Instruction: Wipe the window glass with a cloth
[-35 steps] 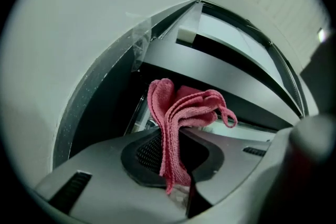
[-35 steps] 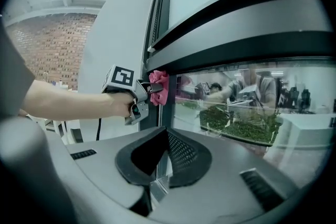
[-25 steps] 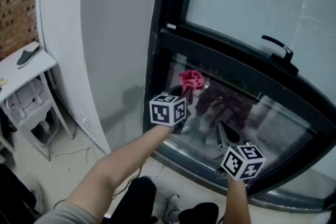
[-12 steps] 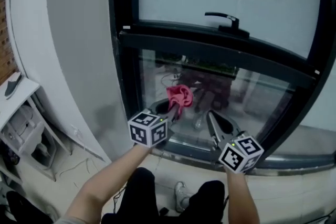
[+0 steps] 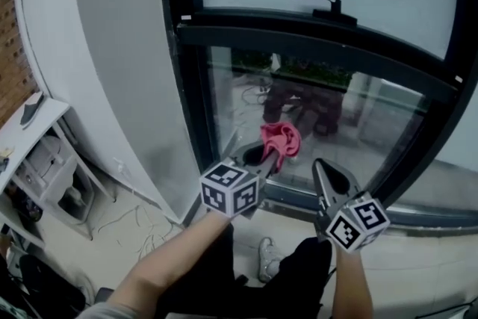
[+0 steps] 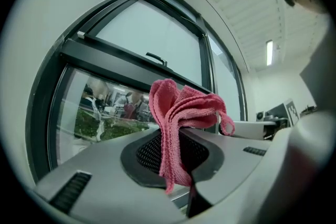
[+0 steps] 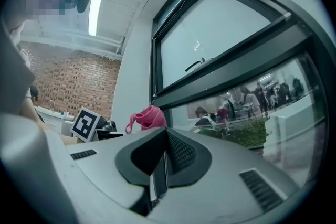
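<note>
The left gripper (image 5: 261, 160) is pinching the pink cloth (image 5: 281, 140) near the window glass (image 5: 373, 123). The right gripper (image 5: 326, 174) is hovering alongside, jaws together, empty.

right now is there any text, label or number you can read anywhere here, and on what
No readable words or numbers anywhere.
On the left gripper and right gripper: only square black-and-white marker patterns, no letters.
On the pink cloth: no label shows.

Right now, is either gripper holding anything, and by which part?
The left gripper is shut on the pink cloth, pinching its lower folds; the rest bunches above the jaws. The right gripper is shut and empty.
</note>
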`<state>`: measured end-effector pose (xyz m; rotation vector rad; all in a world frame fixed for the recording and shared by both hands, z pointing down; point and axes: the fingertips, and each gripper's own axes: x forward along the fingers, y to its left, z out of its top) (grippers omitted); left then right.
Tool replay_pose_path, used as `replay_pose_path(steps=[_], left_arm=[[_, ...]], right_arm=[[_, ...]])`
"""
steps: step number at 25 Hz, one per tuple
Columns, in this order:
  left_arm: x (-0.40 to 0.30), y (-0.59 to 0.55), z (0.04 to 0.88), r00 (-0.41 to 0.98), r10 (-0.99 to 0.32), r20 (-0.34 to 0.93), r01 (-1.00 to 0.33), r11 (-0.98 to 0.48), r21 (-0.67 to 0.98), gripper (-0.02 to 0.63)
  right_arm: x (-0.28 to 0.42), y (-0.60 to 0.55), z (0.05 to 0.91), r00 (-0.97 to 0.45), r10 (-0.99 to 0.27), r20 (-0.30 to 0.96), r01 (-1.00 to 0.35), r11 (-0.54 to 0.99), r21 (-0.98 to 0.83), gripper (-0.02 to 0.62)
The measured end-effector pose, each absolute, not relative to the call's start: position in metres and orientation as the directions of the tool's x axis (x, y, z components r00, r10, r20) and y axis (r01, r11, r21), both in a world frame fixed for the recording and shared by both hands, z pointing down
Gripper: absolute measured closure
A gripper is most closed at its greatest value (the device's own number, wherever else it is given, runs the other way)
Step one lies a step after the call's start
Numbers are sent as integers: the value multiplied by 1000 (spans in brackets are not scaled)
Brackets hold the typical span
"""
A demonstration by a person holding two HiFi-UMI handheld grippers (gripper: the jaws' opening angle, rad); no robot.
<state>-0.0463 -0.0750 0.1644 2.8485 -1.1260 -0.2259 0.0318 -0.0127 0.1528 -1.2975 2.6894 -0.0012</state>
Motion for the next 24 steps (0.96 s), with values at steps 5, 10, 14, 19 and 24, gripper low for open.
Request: replay_pose_path(steps=[5, 10, 14, 19, 24], left_arm=[[-33, -61, 172, 722, -686, -90, -679, -728, 94, 549], [-16, -50, 181, 738, -671, -74, -663, -741, 106, 549], [-11, -45, 184, 742, -667, -70, -658, -744, 113, 549], [3, -38, 186, 757, -650, -65, -643, -759, 108, 549], [12, -34, 183, 761, -645, -72, -638, -763, 103, 549]], right_arm=[[46, -7, 169, -561, -823, -91, -820, 568, -77, 595], [58, 5, 171, -543, -833, -100, -828, 552, -102, 595], [68, 12, 169, -533, -840, -108, -832, 543, -113, 595], [79, 19, 169, -520, -847, -109, -841, 530, -113, 595], [83, 23, 167, -522, -845, -113, -840, 533, -106, 595]])
